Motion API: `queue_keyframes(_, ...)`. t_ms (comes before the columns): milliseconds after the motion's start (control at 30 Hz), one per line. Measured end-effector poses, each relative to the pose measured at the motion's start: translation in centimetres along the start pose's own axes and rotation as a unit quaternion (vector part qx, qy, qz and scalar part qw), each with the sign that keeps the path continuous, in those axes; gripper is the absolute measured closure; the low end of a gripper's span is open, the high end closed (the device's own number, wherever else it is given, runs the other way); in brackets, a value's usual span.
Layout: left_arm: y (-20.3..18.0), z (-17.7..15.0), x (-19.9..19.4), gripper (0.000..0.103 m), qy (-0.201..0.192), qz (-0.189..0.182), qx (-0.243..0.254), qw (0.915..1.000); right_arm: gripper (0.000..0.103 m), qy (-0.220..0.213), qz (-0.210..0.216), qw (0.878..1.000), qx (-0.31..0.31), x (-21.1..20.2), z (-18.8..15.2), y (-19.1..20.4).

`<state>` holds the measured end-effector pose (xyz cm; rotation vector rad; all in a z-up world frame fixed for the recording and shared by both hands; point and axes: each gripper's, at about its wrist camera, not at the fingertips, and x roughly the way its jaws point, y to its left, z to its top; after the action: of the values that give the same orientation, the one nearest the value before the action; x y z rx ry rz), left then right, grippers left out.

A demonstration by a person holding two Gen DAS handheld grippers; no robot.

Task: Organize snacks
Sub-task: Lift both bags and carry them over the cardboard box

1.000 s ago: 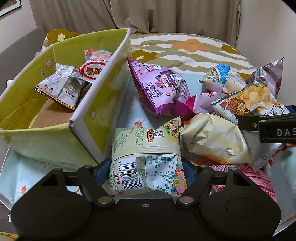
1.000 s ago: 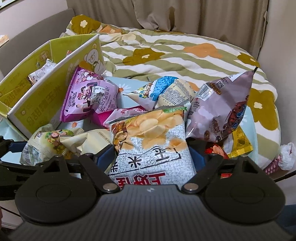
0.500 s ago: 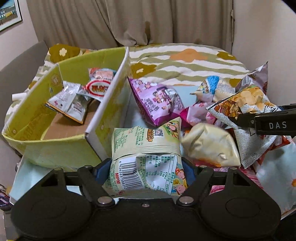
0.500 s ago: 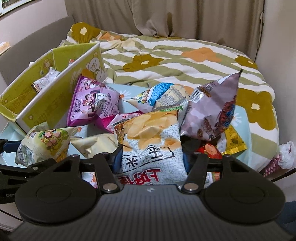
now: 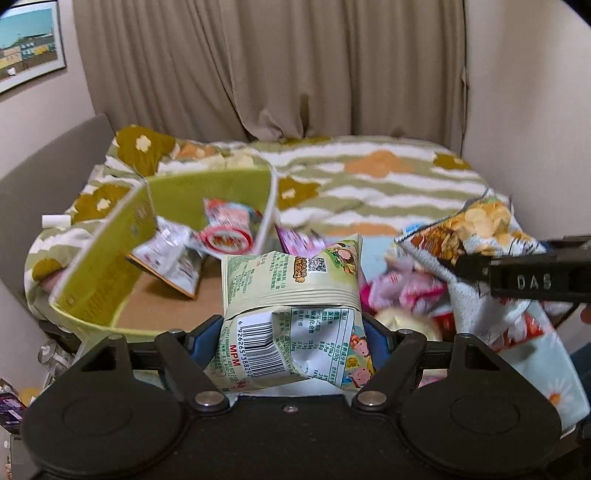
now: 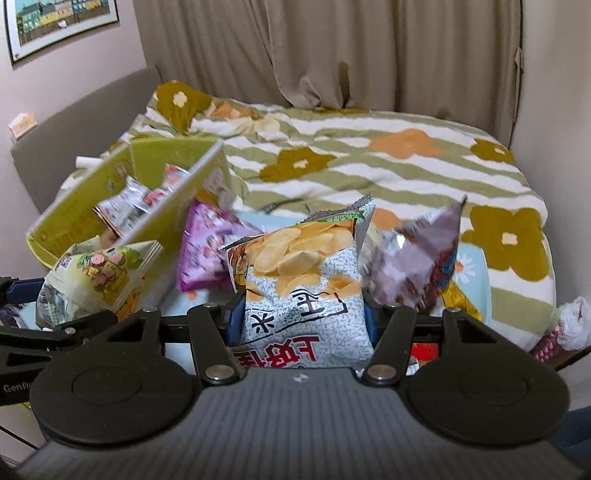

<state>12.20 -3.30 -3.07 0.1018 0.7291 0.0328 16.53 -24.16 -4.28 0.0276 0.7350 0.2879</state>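
Left wrist: left gripper [image 5: 295, 341] clamped on pale green snack bag [image 5: 291, 295], lifted above the bed; green cardboard box [image 5: 110, 269] ahead-left with packets inside; striped floral bedspread [image 5: 369, 184], beige curtains [image 5: 258, 66] behind.

Right wrist: right gripper [image 6: 300, 321] pinching white potato chip bag [image 6: 303, 288], blue pads against both sides; purple bag [image 6: 207, 254] and foil bag [image 6: 417, 266] on pale blue cloth [image 6: 476, 273]; framed picture [image 6: 55, 22] on the wall.
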Motion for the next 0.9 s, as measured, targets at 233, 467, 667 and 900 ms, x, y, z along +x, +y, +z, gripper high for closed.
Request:
queue_keyframes(233,5.6,3.1,-1.9,0.022,-0.047,0.02,-0.014,0.9986,0.03,-0.037,0.023,0.999,-0.006,-1.7,3.1,4.4)
queue_keyframes(467,12.5,5.8,-0.5,0.022,-0.055,0.034,-0.023,0.9976,0.03,-0.055,0.04,0.998,0.012,-0.7,6.2,10.3)
queue_keyframes(667,16.9,6.8,2.1,0.022,-0.041,0.025,-0.01,0.9988,0.03,-0.055,0.04,0.997,0.021,2.0,8.0,15.4)
queue_keyframes(900,19.9,6.8,6.9,0.021,-0.008,-0.008,0.02,0.9997,0.03,-0.036,0.009,0.998,0.047,6.2,8.9,19.4)
